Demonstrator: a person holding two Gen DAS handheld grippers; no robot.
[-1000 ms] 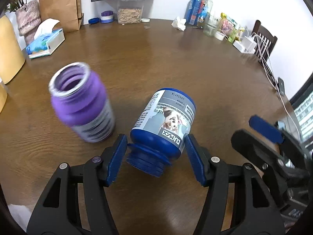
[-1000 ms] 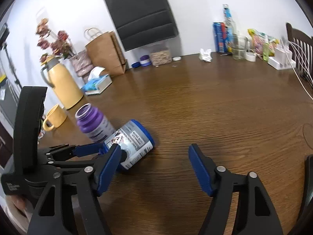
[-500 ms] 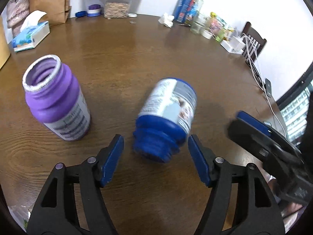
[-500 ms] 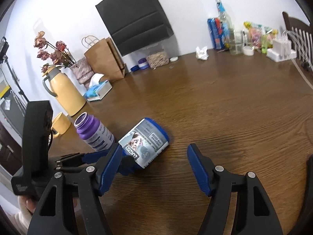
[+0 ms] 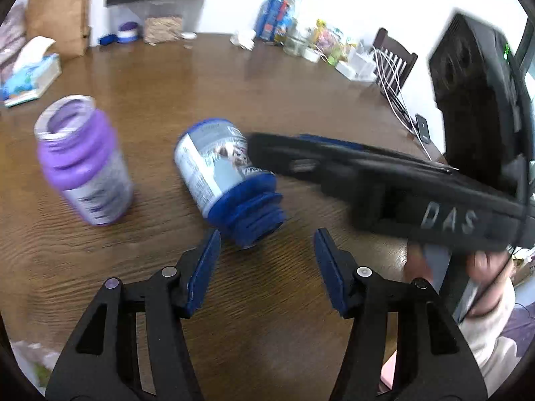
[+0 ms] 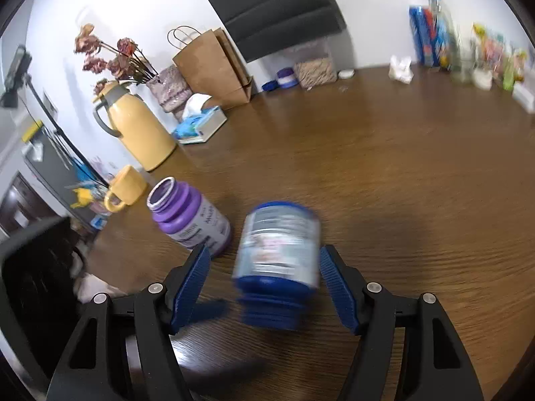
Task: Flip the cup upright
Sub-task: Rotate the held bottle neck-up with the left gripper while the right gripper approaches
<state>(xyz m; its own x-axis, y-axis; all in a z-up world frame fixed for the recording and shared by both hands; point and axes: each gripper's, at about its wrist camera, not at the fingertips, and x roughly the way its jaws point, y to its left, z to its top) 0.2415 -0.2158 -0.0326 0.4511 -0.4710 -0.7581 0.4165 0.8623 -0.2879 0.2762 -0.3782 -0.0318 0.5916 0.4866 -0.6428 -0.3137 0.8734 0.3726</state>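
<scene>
The blue jar (image 5: 220, 170) with a grey label lies on its side on the wooden table (image 5: 187, 77), its open mouth towards me. My left gripper (image 5: 266, 237) stands open just behind that mouth, touching nothing. In the right wrist view the blue jar (image 6: 277, 247) lies between the open fingers of my right gripper (image 6: 264, 250), one pad on each side of its body. The right pad (image 6: 334, 280) sits close against the jar, the left one a little apart. A purple jar (image 5: 83, 163) stands upright to the left, seen as the purple jar (image 6: 190, 214) in the right wrist view.
A yellow thermos (image 6: 137, 127) and yellow mug (image 6: 125, 188) stand at the table's left edge. A tissue box (image 6: 200, 123) and paper bag (image 6: 214, 67) are further back. Bottles and packets (image 5: 284, 30) line the far side. A chair (image 5: 394, 63) and cables are at the right.
My right gripper has swung left and now straddles the blue jar. My left gripper has drawn back from the jar's mouth. The jar has turned slightly on the table.
</scene>
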